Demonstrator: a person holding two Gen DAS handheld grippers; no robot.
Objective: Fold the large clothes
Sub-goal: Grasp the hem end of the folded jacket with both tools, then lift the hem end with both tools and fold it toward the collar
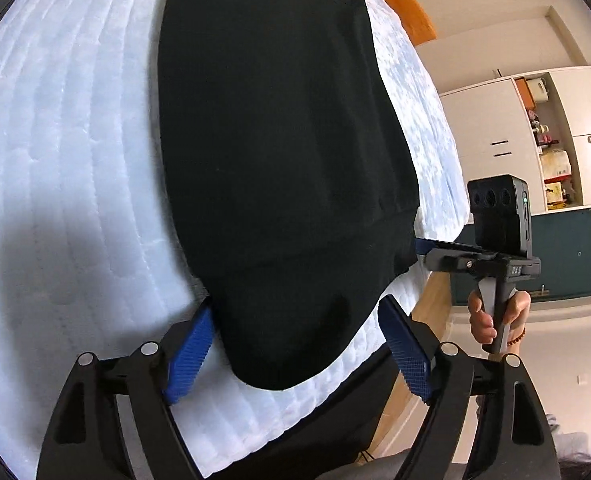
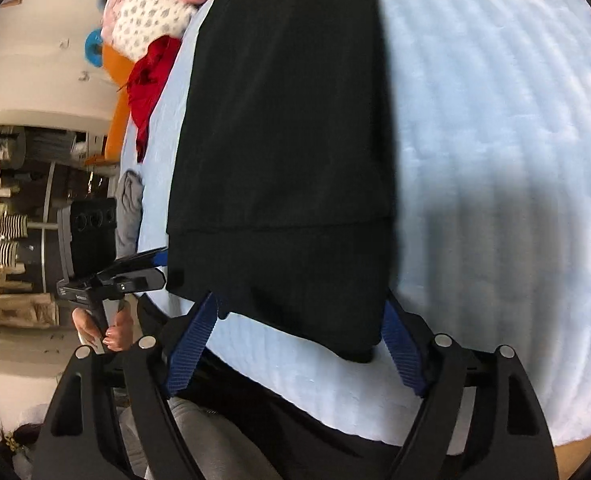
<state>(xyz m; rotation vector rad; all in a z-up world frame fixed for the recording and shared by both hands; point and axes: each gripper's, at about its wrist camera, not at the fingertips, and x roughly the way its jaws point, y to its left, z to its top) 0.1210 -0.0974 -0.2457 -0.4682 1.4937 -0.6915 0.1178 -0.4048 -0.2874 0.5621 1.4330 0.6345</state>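
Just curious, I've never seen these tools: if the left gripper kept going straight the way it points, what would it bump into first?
Probably the near end of the black garment, lying between its open jaws on the white mattress.

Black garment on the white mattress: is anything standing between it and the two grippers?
Nothing visible does. The black garment lies flat on the white mattress, its near edge between the open jaws of the left gripper and right gripper.

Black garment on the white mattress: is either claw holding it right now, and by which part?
Neither. Both the left claw and the right claw stand open around the near hem of the black fabric garment, with no pad pressing it.
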